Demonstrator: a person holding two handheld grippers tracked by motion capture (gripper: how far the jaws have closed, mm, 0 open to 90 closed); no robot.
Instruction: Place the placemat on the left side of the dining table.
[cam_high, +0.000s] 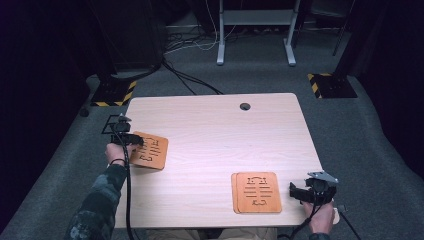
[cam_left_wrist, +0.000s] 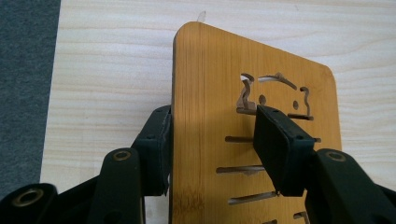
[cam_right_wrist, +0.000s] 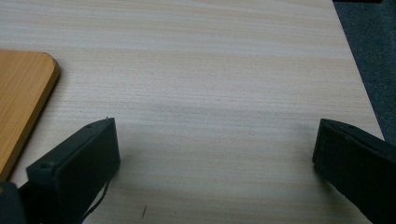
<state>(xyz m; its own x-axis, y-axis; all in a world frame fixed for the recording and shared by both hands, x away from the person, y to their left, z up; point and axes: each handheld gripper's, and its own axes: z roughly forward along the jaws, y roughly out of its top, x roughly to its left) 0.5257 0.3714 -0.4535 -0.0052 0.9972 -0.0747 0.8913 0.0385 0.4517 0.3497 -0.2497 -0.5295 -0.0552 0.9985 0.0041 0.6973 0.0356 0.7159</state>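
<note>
A brown wooden board (cam_high: 152, 150) with slot cut-outs lies near the table's left edge. In the left gripper view this board (cam_left_wrist: 210, 93) passes between the jaws, one under its edge and one on its top face. My left gripper (cam_high: 137, 141) (cam_left_wrist: 212, 112) is shut on it. A second brown board (cam_high: 256, 191) of the same kind rests at the front right, on top of another one that peeks out at its left. My right gripper (cam_high: 292, 191) (cam_right_wrist: 217, 126) stands open just right of that pile, with bare table between its jaws and the board's corner (cam_right_wrist: 23, 93) to its left.
The light wooden table (cam_high: 215, 130) has a round cable hole (cam_high: 244, 106) at the back. A white desk frame (cam_high: 255, 30) and cables stand on the grey carpet beyond. Two hazard-striped bases (cam_high: 114, 95) (cam_high: 330, 85) flank the table's far corners.
</note>
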